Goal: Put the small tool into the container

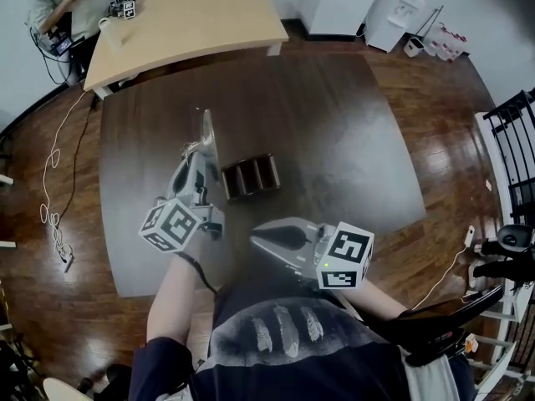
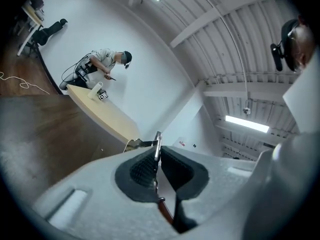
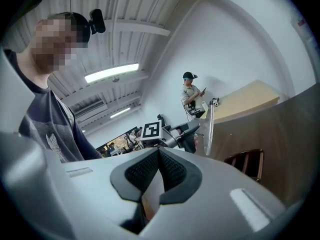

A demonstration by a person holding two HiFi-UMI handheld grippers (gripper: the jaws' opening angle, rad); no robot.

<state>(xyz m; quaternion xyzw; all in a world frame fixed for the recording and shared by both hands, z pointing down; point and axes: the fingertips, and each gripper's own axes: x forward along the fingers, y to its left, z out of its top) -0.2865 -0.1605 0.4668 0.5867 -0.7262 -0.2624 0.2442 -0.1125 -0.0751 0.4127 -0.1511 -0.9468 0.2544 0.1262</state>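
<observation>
Right claw nearest in head view, beside left claw holding small tool just left of dark container on worktop. Left gripper view: claw pinches tool's thin metal blade. Right gripper view: claw pressed together, nothing between.
</observation>
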